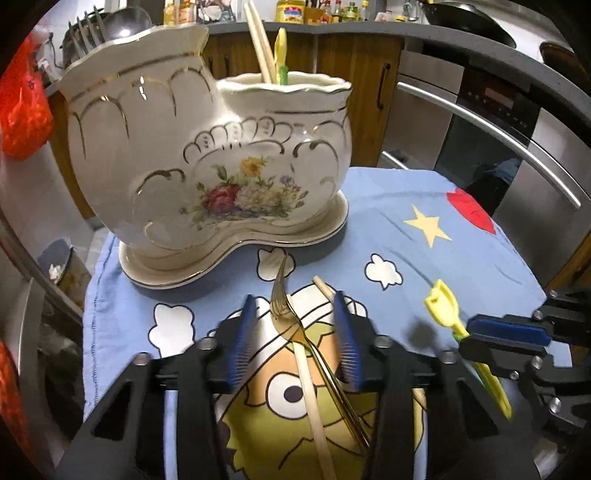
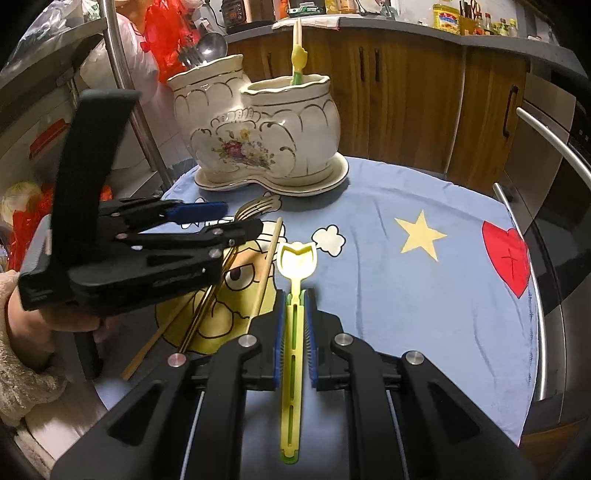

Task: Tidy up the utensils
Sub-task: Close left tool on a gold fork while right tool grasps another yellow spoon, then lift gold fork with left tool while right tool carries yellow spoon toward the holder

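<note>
A white ceramic double utensil holder (image 1: 207,162) with a flower print stands at the table's far side, also in the right wrist view (image 2: 266,133). Its front pot holds chopsticks (image 1: 260,48) and a yellow utensil (image 1: 280,55); forks (image 1: 86,31) stick out of the back pot. My left gripper (image 1: 295,325) is open, its blue pads on either side of a gold fork (image 1: 291,314) and a wooden chopstick (image 1: 314,391) lying on the cloth. My right gripper (image 2: 295,317) is shut on a yellow-green plastic utensil (image 2: 295,295), also seen in the left wrist view (image 1: 443,310).
A blue cartoon cloth (image 2: 406,266) covers the small round table. Another chopstick (image 2: 266,266) lies beside the fork (image 2: 255,206). Wooden cabinets (image 2: 406,103) and a steel oven (image 1: 491,122) stand behind. Red plastic bags (image 1: 22,103) hang at the left.
</note>
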